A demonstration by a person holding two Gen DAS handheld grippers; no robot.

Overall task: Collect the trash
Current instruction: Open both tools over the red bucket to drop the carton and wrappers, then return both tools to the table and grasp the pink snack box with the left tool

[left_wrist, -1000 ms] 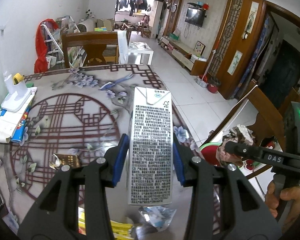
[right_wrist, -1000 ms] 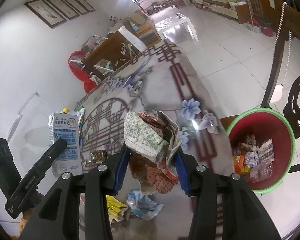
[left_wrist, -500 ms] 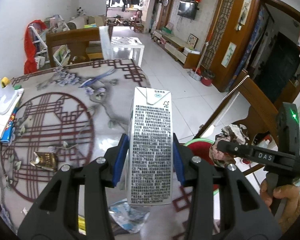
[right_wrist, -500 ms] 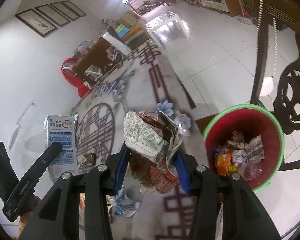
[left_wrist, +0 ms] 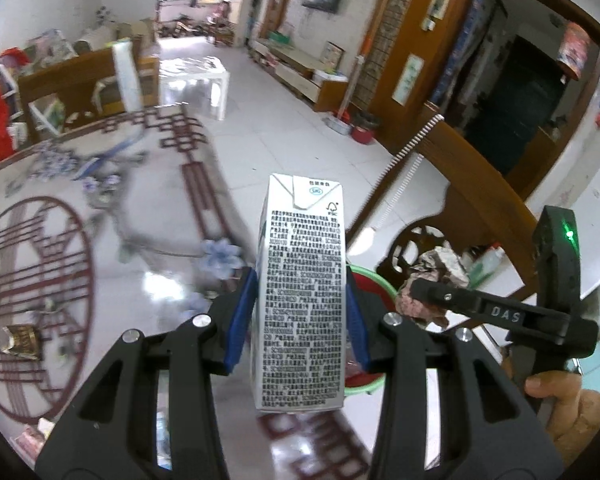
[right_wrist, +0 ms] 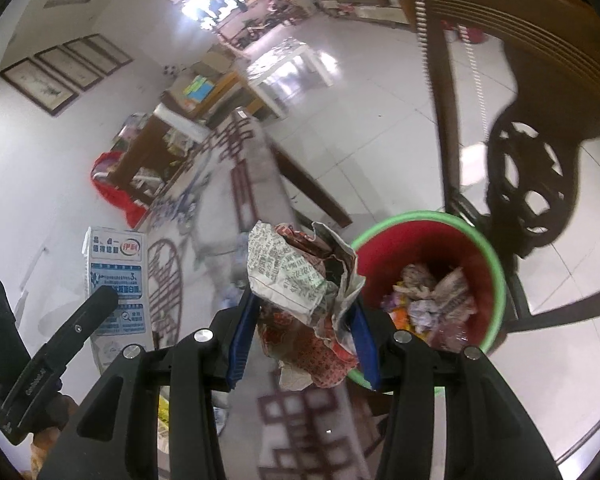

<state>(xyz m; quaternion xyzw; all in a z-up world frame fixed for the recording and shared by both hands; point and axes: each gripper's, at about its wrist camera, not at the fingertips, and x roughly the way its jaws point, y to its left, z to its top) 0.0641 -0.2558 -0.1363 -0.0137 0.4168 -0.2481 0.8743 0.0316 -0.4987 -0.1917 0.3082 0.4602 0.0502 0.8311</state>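
Tabletop below; left claw (left_wrist: pixel 300 316) clamps carton (left_wrist: pixel 302 292).

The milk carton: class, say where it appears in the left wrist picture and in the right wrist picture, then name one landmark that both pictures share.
Left wrist view: the milk carton stands upright at centre, clamped in the left gripper.
Right wrist view: it is at the left edge, blue face showing.
Shared landmark: the red bin with a green rim, right of centre in the right wrist view, partly hidden behind the carton in the left wrist view.
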